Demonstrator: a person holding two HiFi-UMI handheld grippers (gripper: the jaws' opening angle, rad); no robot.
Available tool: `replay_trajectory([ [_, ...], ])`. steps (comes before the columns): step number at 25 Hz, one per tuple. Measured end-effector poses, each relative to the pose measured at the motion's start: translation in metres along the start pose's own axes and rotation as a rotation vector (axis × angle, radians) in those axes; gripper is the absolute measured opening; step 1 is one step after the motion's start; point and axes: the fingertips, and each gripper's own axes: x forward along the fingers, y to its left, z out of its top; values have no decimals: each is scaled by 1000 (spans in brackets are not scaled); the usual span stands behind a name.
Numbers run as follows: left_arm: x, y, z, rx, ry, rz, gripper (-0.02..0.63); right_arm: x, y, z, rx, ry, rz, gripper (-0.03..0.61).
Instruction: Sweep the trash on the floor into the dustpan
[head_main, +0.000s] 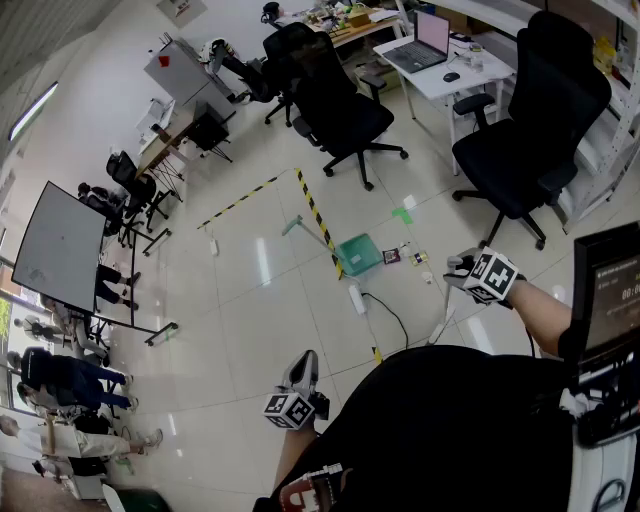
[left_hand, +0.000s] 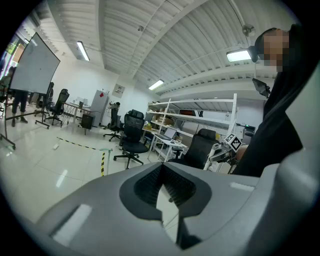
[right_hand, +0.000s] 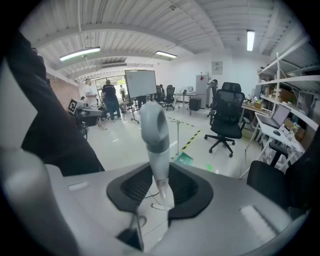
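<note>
Head view: green dustpan (head_main: 358, 253) sits on the floor (head_main: 250, 310) at the near end of the yellow-black tape line (head_main: 313, 213), its long handle leaning up to the left. Trash (head_main: 391, 257) is a few small scraps just beside the pan's right edge, apart from it, with one more bit a little nearer the person. None is visibly in the pan. Can't tell which way the pan mouth faces. Right gripper (head_main: 462, 270) is held out near the scraps, with a pale broom handle (head_main: 442, 326) running down from it. The brush end is hidden behind the person's body. Left gripper (head_main: 302, 368) hangs low and close in, well apart from the pan.

Left gripper view: left gripper (left_hand: 161, 172) has its tips together with nothing between them, only floor showing through the slot. It points out across the room at chairs and shelving.

Right gripper view: right gripper (right_hand: 159, 182) is clamped on the broom handle (right_hand: 154, 132), which stands upright through the pads. The dustpan (right_hand: 183, 158) is on the floor ahead.

Status, as I read it: the broom is in hand and the person is positioned, but no sweeping result shows yet. Left to do: drag the scraps left into the pan. The left gripper will probably have to steady the pan handle so it doesn't slide.
</note>
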Motion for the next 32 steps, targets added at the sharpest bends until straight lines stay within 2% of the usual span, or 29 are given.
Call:
replay_trajectory([
  [8,5,-6,-17,-38,1,42,-6,3,-35,23,-8,-41,-4,95],
  [14,17,22,-30,-61,-10,28,-5,21,-52,43,5,-62,-25,95],
  [20,35,103,-15,-98,-72,-29,-6,57,-52,96,-4,-52,-82,95],
  [27,36,210,42,-99,-61,-155,-6,107,-35,192,1,3,-193,95],
  [32,45,276,71,-99,-49,-172,-6,140,-56,233,10,33,-262,95],
])
